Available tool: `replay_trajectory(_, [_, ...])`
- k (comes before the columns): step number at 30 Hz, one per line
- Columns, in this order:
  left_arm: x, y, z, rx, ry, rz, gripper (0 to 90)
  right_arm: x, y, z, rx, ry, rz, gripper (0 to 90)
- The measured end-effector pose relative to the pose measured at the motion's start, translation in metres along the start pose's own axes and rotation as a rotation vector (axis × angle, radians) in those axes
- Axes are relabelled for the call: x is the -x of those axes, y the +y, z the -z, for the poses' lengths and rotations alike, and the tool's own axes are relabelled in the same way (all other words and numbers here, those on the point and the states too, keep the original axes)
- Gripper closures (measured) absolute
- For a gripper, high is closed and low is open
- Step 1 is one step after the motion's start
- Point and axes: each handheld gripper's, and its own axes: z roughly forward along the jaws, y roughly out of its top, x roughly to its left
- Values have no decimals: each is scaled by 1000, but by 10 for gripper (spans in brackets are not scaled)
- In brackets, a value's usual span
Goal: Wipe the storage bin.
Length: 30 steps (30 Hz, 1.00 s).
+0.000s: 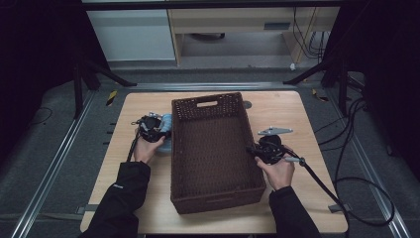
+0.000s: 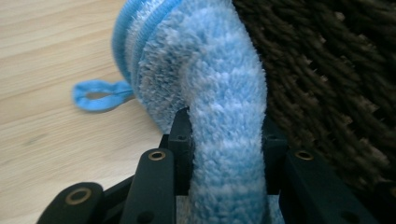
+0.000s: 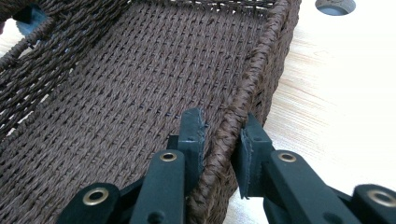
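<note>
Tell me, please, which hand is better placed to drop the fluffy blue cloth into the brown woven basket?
The left. Its claw already grips the fluffy blue cloth beside the brown woven basket, while the right claw is clamped on the basket's rim.

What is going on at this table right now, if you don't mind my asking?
A person is working with a gripper in each hand. The left gripper is clamped on a fluffy blue cloth just outside the left wall of a brown woven basket. The right gripper pinches the basket's right wall, apparently steadying it. The basket's floor looks bare, so the cloth is not yet inside.
</note>
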Motion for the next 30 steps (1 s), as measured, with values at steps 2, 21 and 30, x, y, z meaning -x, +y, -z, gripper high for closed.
replay_trajectory(2, [2, 5, 4, 13, -5, -7, 664, 0, 0, 0, 0, 0, 1, 748])
replay_trajectory(21, [-4, 22, 16, 24, -19, -61, 669, 0, 0, -1, -1, -4, 8, 749])
replay_trajectory(30, [4, -2, 13, -2, -57, -71, 671, 0, 1, -1, -2, -8, 10, 749])
